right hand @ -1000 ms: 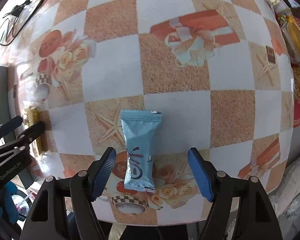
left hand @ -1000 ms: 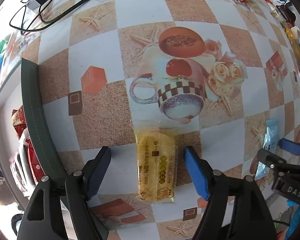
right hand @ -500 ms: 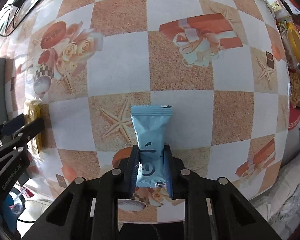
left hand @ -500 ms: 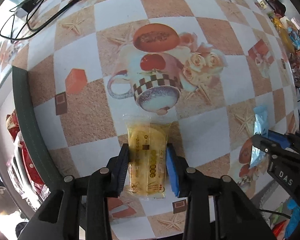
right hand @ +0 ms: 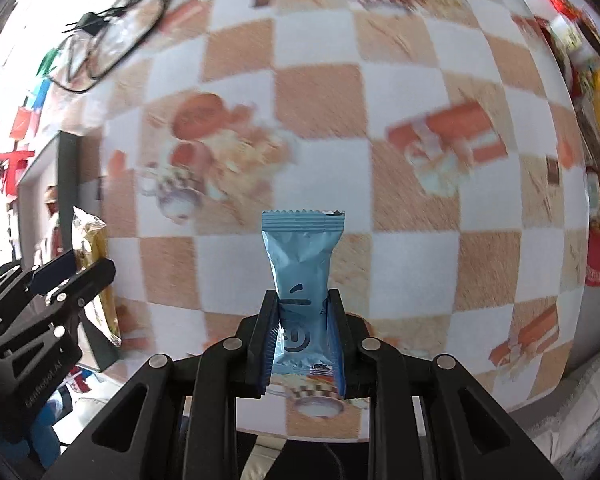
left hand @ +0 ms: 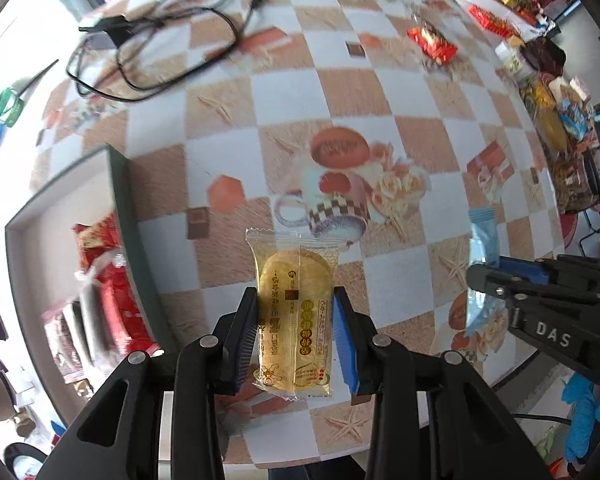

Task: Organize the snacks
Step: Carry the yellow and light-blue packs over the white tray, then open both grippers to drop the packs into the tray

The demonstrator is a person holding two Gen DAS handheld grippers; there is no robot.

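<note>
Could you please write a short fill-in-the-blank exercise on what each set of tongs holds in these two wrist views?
1. The left tongs are shut on a ____ snack packet.
2. The right tongs are shut on a ____ snack packet.
3. The box holding red packets lies to the ____ of the left tongs.

Missing words: yellow; blue; left

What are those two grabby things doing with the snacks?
Someone is tidying snacks with a grabber in each hand. The left gripper has its jaws shut on a yellow snack pack. The right gripper has its jaws shut on a blue snack pack. Both packs are held above the checkered table. A dark box with red packets sits at the left.
</note>
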